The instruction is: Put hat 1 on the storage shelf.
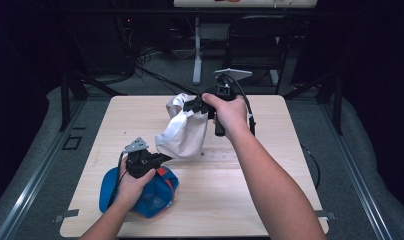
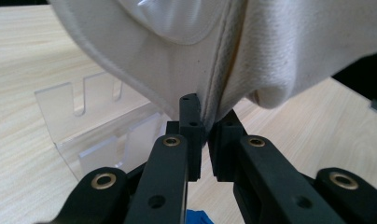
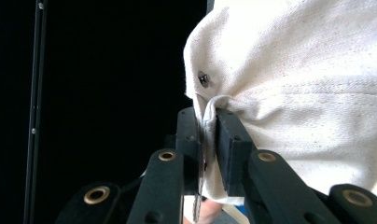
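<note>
High view: the right gripper (image 1: 197, 105) holds a white cap (image 1: 182, 132) up over the table's (image 1: 270, 200) middle; the left gripper (image 1: 160, 159) pinches its lower edge. A blue cap (image 1: 155, 197) lies near the front left corner.

Left gripper view: jaws clamp the cap's seam beside a clear stand (image 2: 102, 130).

Right gripper view: jaws clamp cap fabric.

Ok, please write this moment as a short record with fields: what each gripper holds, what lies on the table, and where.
left gripper: shut on the lower edge of the white cap
right gripper: shut on the cap's upper edge
white cap: held up between both grippers
blue cap: on the table, under the left hand
clear stand: on the table, under the white cap
</note>
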Action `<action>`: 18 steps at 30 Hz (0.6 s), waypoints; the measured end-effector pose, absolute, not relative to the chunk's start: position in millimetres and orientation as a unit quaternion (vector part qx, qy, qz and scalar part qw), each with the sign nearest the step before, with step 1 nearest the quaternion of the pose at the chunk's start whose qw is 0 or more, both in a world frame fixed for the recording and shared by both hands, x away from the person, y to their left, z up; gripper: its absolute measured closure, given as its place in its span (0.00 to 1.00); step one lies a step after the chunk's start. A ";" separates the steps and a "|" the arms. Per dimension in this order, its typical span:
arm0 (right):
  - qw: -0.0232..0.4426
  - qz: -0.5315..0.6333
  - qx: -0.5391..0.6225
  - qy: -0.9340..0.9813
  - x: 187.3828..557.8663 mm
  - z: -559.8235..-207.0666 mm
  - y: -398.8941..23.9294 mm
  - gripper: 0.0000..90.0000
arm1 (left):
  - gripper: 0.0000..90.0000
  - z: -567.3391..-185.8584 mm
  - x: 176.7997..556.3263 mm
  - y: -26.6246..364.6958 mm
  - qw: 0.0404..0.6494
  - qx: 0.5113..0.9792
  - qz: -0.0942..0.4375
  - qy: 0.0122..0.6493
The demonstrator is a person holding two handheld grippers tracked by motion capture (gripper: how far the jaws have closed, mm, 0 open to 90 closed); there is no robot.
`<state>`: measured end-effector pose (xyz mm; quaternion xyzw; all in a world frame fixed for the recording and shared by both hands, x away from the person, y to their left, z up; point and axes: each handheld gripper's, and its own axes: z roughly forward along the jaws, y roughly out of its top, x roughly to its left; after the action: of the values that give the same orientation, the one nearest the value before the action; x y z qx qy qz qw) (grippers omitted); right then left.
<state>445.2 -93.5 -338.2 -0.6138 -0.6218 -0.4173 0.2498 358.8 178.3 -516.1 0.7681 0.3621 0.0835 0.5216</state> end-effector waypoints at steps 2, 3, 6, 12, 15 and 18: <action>0.248 -0.418 -0.616 -0.619 445.2 -337.8 -94.9 0.90 | 0.95 -516.8 358.2 176.3 0.519 0.768 0.088 0.363; 0.248 -0.415 -0.617 -0.621 444.9 -337.8 -98.2 0.90 | 0.95 -516.9 358.7 177.5 0.513 0.770 0.092 0.369; 0.250 -0.408 -0.619 -0.623 444.2 -339.8 -102.0 0.90 | 0.95 -515.1 358.5 180.5 0.505 0.770 0.097 0.378; 0.254 -0.410 -0.616 -0.622 442.9 -341.7 -99.1 0.89 | 0.95 -518.2 357.5 187.1 0.517 0.761 0.086 0.382; 0.251 -0.414 -0.610 -0.628 442.2 -335.2 -91.3 0.89 | 0.95 -516.4 359.1 184.5 0.533 0.757 0.070 0.371; 0.243 -0.423 -0.606 -0.629 442.2 -324.6 -90.9 0.89 | 0.95 -511.9 359.8 181.8 0.542 0.754 0.059 0.366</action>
<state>442.2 -90.9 -324.6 -0.6055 -0.6287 -0.4228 0.2435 359.8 181.8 -511.9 0.7544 0.3663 0.0590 0.5416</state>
